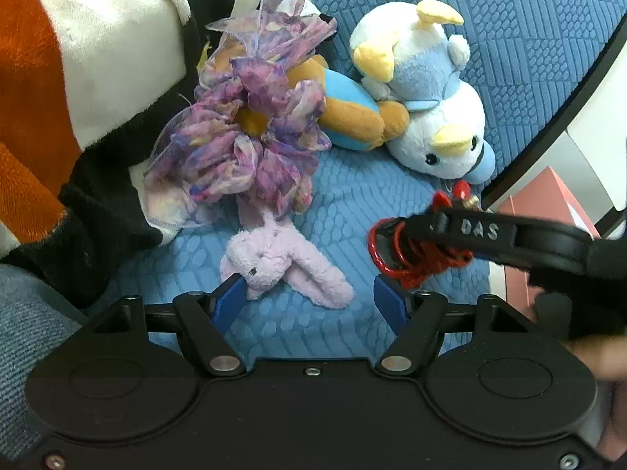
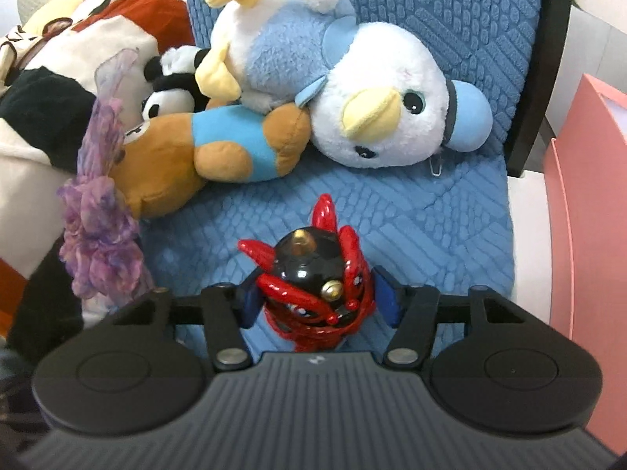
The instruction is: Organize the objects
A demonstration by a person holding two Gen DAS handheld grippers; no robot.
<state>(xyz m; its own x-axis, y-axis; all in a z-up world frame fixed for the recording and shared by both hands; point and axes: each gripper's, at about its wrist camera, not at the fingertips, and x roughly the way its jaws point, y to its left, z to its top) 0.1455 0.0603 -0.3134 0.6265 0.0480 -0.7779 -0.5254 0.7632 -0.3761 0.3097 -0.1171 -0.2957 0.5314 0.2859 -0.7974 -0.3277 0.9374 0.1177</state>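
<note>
Nearest our left gripper [image 1: 309, 297], between its blue pads spread wide, lies a fuzzy lilac bunny [image 1: 282, 264] on the ribbed blue cover [image 1: 529, 51]; the left pad seems to brush its head, though we cannot be sure. Nothing is clamped there. At the far left sits a big plush in orange, cream and black [image 1: 70, 90]. Next comes a crinkled gauzy purple scarf [image 1: 243, 129], then a tan bear in a sky-blue shirt [image 1: 352, 113], then a fluffy white-and-blue bird [image 1: 435, 90] with soft yellow beak and feet. In our right gripper [image 2: 315, 297] stands a glossy red-and-black figure [image 2: 313, 278] with brass studs; the jaws flank it closely, but we cannot tell if they press. A pink box [image 2: 588, 196] stands far right.
</note>
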